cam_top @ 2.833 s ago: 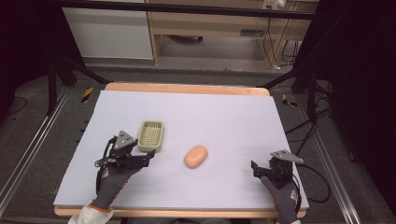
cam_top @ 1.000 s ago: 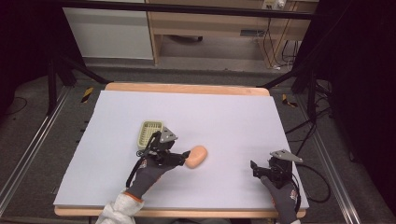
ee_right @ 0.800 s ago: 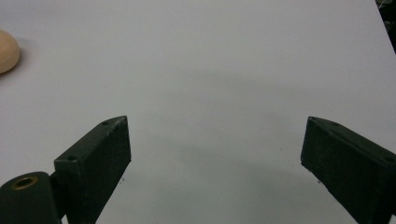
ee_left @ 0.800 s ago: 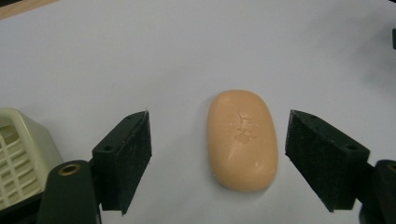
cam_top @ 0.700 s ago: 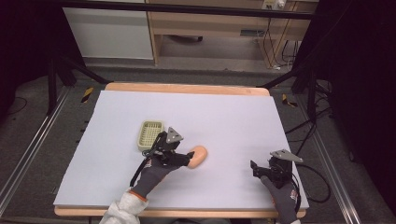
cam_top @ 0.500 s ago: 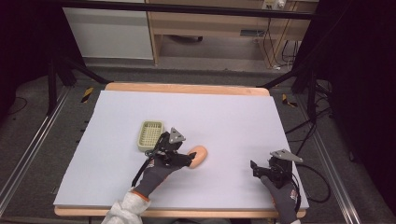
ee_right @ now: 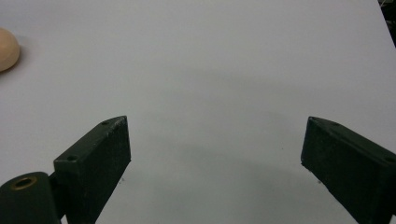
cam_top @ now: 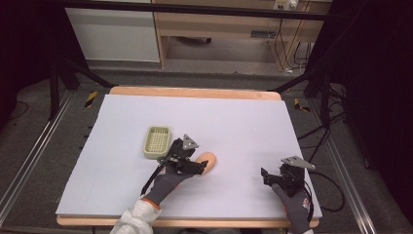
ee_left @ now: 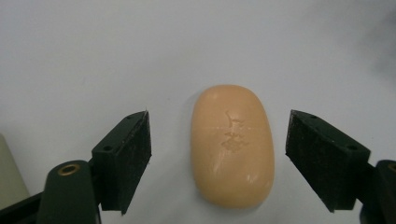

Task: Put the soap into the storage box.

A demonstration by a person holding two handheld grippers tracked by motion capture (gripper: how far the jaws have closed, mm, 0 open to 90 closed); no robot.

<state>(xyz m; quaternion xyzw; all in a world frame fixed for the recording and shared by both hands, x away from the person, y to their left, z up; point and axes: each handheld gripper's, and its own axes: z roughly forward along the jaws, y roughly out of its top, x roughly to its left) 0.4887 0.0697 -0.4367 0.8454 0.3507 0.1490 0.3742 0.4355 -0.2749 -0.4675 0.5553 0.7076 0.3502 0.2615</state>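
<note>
A peach oval bar of soap (ee_left: 232,145) lies flat on the white table sheet (cam_top: 234,122). My left gripper (ee_left: 218,161) is open around it, one black jaw on each side with a clear gap to the soap. From above, that left gripper (cam_top: 197,165) sits over the near end of the soap (cam_top: 208,161), held by a gloved hand. Just left of it stands a pale green slotted soap dish (cam_top: 157,142). My right gripper (ee_right: 215,163) hovers open over bare sheet near the table's front right; the high view shows this right gripper (cam_top: 269,176) well clear of the soap (ee_right: 7,49).
The sheet ends at a wooden table edge (cam_top: 195,92) at the back and close to the right hand at the front. Cables (cam_top: 336,190) trail off the right side. Dark stands and a shelf unit stand beyond the table.
My left gripper has swung from beside the soap dish rightward to the soap and now straddles it, jaws still apart. The right gripper has stayed put.
</note>
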